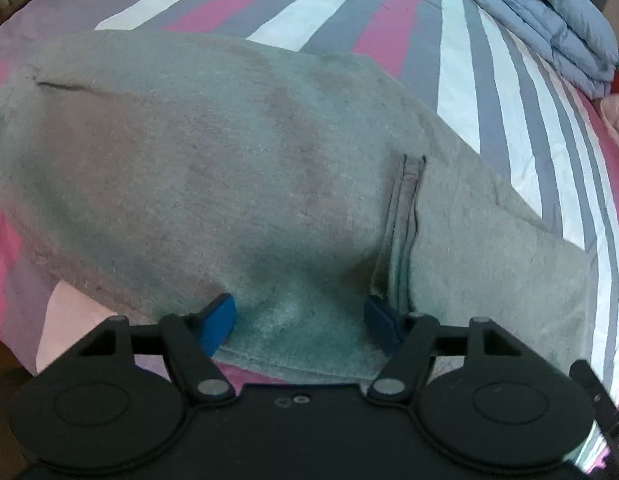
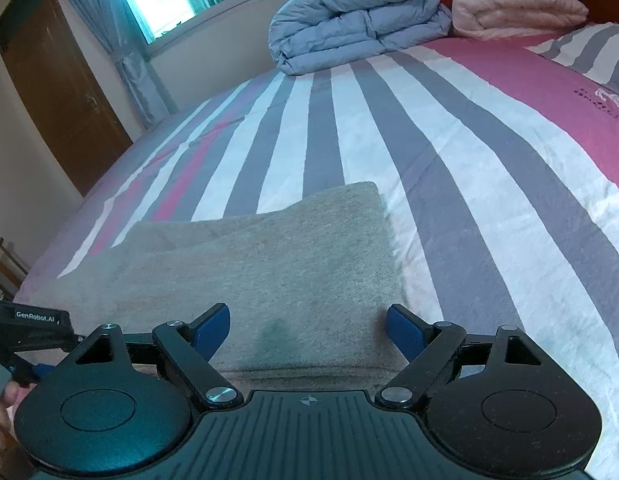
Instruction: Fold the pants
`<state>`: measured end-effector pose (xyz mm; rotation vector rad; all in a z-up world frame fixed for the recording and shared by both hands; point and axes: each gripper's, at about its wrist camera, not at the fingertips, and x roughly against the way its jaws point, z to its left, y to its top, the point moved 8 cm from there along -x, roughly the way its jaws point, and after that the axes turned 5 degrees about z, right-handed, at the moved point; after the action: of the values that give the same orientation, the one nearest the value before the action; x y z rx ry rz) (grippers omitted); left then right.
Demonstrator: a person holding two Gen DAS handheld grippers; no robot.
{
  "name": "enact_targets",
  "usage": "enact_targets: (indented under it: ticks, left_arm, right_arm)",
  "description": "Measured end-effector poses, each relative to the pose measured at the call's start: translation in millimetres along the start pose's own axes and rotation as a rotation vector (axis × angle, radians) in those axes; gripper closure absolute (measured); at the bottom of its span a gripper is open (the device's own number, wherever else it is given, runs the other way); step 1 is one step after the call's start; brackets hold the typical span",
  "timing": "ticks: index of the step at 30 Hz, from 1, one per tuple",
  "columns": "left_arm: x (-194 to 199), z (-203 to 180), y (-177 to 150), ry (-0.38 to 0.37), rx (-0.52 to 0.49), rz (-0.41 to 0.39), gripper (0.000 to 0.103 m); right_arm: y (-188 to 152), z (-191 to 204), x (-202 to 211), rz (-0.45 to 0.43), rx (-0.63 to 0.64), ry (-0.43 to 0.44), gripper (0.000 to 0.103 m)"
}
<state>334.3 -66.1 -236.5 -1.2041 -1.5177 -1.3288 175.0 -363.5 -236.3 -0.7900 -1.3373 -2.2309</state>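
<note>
Left wrist view is showing the left tongs (image 1: 299, 322) standing parted astride a bunched near hem of the grey knitted cotton pants (image 1: 229, 168), pads not yet pinching. Right tongs (image 2: 309, 330) are gaping empty over the cloth's 6 o'clock edge on the striped bed (image 2: 449, 160); next, I judge, both are needing to clamp that hem and carry it toward 12 o'clock.

The only writing I can read is "GenRobot.AI", in pale letters on the black body of the left gripper (image 2: 29, 330) where it enters my right wrist view at the left edge. On the pink bedsheet (image 2: 509, 80) I see dark embroidery, too small to read.
</note>
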Motion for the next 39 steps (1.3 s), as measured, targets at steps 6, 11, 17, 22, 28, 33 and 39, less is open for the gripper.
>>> enact_targets:
  ticks: [6, 11, 17, 22, 28, 33, 39]
  left_arm:
    - [1, 6, 6, -0.065, 0.062, 0.043, 0.023]
    - [17, 11, 13, -0.133, 0.130, 0.012, 0.024]
    - [15, -20, 12, -0.240, 0.062, 0.045, 0.051]
    - [-21, -43, 11, -0.289, 0.055, 0.108, 0.054]
    - [-7, -45, 6, -0.342, 0.065, 0.053, 0.097]
    - [33, -65, 15, -0.353, -0.048, -0.105, 0.099]
    - [74, -64, 37, -0.366, -0.125, -0.244, 0.098]
  right_arm:
    - [1, -1, 1, 0.001, -0.012, 0.007, 0.018]
    - [0, -1, 2, 0.002, -0.015, 0.012, 0.018]
    - [-1, 1, 0, 0.001, -0.022, 0.012, 0.018]
    - [-1, 0, 3, 0.001, -0.029, 0.016, 0.018]
    - [-1, 3, 4, -0.009, -0.012, 0.011, 0.018]
    - [3, 7, 6, -0.037, 0.013, -0.007, 0.018]
    - [12, 18, 0, -0.039, 0.095, -0.026, 0.018]
